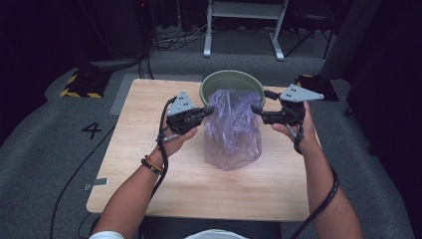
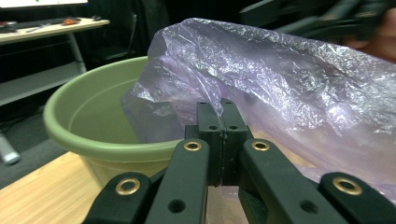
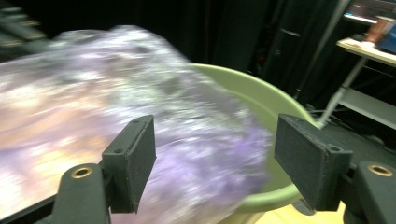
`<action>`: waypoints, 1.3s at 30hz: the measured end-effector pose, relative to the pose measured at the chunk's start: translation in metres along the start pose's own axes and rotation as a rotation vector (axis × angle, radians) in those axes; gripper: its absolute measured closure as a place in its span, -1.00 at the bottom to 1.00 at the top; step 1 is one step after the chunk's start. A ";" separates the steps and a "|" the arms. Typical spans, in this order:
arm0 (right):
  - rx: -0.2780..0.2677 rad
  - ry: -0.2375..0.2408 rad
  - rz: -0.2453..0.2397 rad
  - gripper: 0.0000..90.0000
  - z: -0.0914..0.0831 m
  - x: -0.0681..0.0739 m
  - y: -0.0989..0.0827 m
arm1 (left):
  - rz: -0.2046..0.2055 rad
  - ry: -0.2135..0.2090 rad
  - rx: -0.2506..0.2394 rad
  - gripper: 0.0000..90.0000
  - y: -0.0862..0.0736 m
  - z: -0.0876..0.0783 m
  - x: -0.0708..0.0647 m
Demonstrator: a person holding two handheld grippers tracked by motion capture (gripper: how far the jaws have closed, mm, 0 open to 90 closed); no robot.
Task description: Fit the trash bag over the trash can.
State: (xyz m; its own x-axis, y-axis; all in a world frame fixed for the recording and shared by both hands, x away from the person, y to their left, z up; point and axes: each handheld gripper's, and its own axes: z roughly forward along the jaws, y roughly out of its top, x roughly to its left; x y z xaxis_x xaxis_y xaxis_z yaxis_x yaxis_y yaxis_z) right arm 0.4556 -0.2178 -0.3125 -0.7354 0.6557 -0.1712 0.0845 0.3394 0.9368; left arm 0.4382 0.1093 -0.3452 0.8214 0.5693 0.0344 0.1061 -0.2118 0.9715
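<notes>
A crumpled, see-through purple plastic bag (image 1: 233,132) stands on the wooden table (image 1: 149,169), leaning against a green plastic bowl (image 1: 231,74) behind it. My left gripper (image 1: 208,109) is shut on the bag's upper left edge; in the left gripper view the pads (image 2: 221,105) pinch a fold of the bag (image 2: 289,79) in front of the bowl (image 2: 93,135). My right gripper (image 1: 260,101) is at the bag's upper right side, open. In the right gripper view its jaws (image 3: 219,149) stand wide apart, with the blurred bag (image 3: 140,93) and the bowl (image 3: 261,93) beyond them.
The table is ringed by grey carpet. A white desk frame (image 1: 244,30) stands at the back. A yellow-black striped block (image 1: 79,84) and cables lie at the far left. A "4" (image 1: 92,130) is marked on the floor.
</notes>
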 end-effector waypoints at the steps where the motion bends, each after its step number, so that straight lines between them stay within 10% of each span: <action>1: 0.003 0.012 -0.012 -0.34 -0.003 0.005 -0.001 | 0.004 0.000 0.003 1.00 0.000 0.001 0.000; 16: 0.014 0.186 -0.150 -0.45 -0.025 0.061 -0.021 | 0.040 0.031 0.039 1.00 0.001 0.008 -0.003; 23: 0.123 0.012 -0.201 0.76 -0.012 0.052 -0.023 | 0.050 0.045 0.043 1.00 0.003 0.008 0.001; 35: 0.014 -0.068 -0.036 0.96 -0.007 0.010 -0.002 | 0.053 0.087 0.069 0.94 0.010 0.010 0.019; 39: 0.050 -0.088 0.003 0.96 0.009 -0.005 0.002 | 0.028 0.144 0.072 0.62 0.010 0.012 0.026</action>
State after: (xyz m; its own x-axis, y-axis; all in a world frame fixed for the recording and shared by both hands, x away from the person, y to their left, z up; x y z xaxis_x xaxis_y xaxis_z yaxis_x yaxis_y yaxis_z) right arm 0.4655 -0.2143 -0.3129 -0.6737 0.7123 -0.1968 0.1213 0.3693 0.9213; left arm 0.4676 0.1124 -0.3373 0.7361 0.6695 0.0995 0.1283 -0.2822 0.9507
